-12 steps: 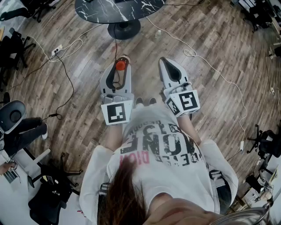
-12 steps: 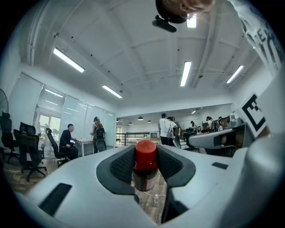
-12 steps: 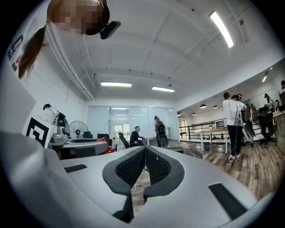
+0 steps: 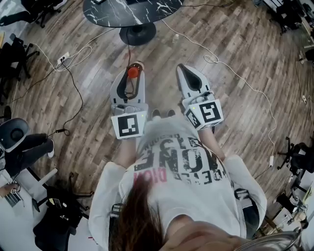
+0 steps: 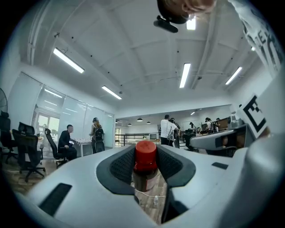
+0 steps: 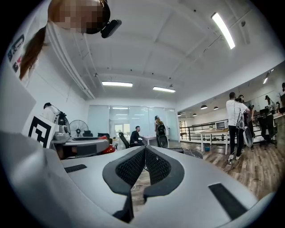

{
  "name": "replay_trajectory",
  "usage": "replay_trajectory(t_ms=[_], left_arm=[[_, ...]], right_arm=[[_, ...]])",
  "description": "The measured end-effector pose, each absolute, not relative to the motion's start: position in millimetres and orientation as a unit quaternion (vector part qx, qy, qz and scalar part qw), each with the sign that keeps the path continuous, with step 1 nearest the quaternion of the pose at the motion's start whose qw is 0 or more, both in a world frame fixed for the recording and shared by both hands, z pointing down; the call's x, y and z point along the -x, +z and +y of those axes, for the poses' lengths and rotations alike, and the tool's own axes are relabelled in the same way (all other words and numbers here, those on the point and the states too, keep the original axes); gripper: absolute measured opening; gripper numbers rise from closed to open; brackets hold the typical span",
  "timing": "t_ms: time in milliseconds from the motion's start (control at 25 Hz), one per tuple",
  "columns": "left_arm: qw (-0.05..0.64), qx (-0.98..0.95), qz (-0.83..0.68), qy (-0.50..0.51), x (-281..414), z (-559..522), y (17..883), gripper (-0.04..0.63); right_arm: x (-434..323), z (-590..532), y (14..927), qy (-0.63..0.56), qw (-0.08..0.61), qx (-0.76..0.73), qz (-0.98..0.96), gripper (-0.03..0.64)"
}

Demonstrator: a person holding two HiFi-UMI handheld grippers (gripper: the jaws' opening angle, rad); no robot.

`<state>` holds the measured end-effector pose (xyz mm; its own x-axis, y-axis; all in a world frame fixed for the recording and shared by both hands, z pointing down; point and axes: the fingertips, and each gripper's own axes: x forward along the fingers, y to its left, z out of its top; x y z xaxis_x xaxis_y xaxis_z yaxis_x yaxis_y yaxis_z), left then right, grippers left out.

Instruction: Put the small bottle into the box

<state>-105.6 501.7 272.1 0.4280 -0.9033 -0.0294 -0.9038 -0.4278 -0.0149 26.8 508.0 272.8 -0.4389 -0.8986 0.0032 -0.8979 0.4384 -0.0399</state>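
On the left, the left gripper (image 4: pixel 132 77) is held level out in front of the person, and its jaws are pinching the bottle (image 5: pixel 145 178). The dark ribbed pads (image 5: pixel 121 165) press on it from either side just below the red cap (image 5: pixel 145 156), which stands clear above the jaw tips, while the bottle's lower part hangs down through the gap. Set against half a second ago, very little has altered. The bottle sits in the same grip at the same spot between the jaws, it hasn't slipped or tipped, and the gripper has drifted only a touch. Ahead of those jaws, past the tips, stands a round dark table (image 4: pixel 110 14) on a single foot. I can see no box on the part of it in view, nor on the wooden floor (image 4: pixel 245 59) under the jaws, where only cables (image 4: pixel 230 71) trail. To the right, the right gripper (image 4: pixel 185 71) is held level just beside the left one, its jaws pressed together with nothing between them, and it too sits as it did. So I'd say the pick-up is done and the grip is steady, but the task is only at its carrying stage. The box has to be found and reached before the left jaws can let the bottle go into it.
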Motion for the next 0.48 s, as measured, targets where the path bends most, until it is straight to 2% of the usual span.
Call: replay_trajectory(t_ms=[480], left_arm=[[0.012,0.848,0.530,0.011,107.3,501.6,271.7,0.138]], right_arm=[[-18.5,510.2,266.1,-0.004,0.015,0.520,0.854,0.002]])
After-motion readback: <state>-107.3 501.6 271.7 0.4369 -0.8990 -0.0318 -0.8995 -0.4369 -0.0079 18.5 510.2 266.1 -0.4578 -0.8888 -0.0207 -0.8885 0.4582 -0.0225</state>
